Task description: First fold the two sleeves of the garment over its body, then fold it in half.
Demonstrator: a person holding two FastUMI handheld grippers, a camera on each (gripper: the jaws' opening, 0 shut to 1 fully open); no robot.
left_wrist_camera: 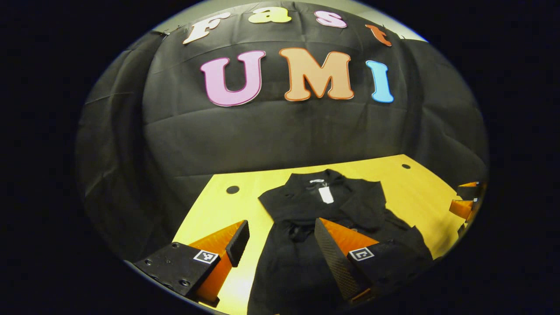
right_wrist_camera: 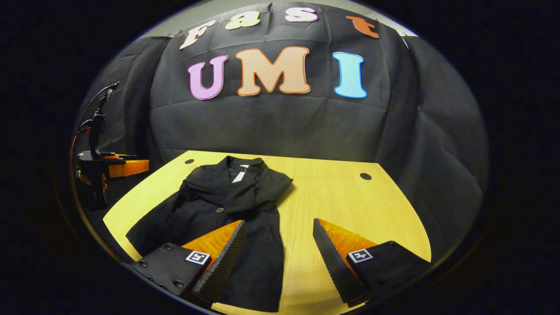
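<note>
— Yellow wooden table (right_wrist_camera: 350,197) under black booth cloth, that's my workspace. What do you want to know?

— Where's the garment?

— The black jacket (right_wrist_camera: 227,205) lies flat on the table, collar toward the back wall, hem toward me. In the left gripper view it sits ahead and to the right of centre (left_wrist_camera: 323,210); in the right gripper view it lies over the table's left half.

— And your grippers, left one first?

— My left gripper (left_wrist_camera: 280,245) has its fingers spread wide, nothing between them, hovering near the jacket's lower left edge. My right gripper (right_wrist_camera: 278,245) is spread as well and carries nothing; it hangs over the hem's right side, bare table beyond it.

— Which step is this?

— I'd judge the sleeves already lie across the body: both shoulders look folded inward, and fabric crosses the chest. The left side looks looser, though, with cloth spilling toward the table edge, so I can't be certain that sleeve is tidy.

— Next move?

— Probably the fold in half: each gripper pinches a hem corner, then both carry it up to the collar together, evenly, so the sleeves don't slip out.
</note>
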